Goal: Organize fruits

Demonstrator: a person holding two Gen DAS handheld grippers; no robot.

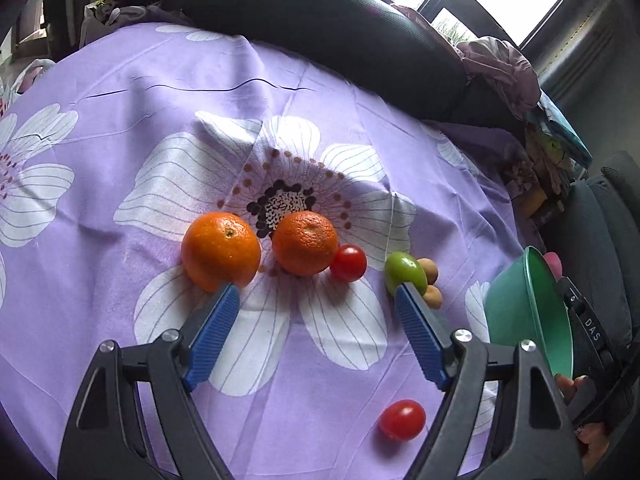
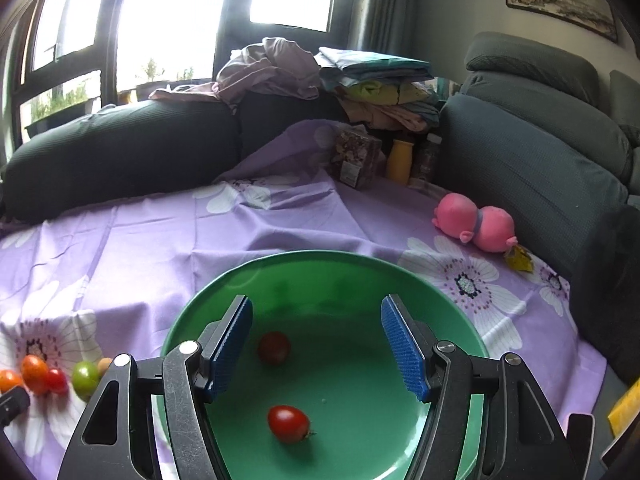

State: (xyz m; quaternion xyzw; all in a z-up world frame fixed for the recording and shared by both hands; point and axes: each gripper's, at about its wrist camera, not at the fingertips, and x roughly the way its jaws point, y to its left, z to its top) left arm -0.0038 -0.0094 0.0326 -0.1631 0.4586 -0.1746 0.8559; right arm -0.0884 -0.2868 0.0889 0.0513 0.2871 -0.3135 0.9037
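Left gripper [image 1: 316, 294] fingers wide open above the oranges [image 1: 221, 251] on the purple sheet [image 1: 120, 120], right gripper [image 2: 316, 338] open, empty over the green bowl [image 2: 448, 300]; round, firm-ish fruit, I'd pinch across the middle.

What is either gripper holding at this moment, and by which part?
Nothing. The left gripper is open above the cloth, its pads clear of the oranges. The right gripper is open over the green bowl, touching neither tomato inside.
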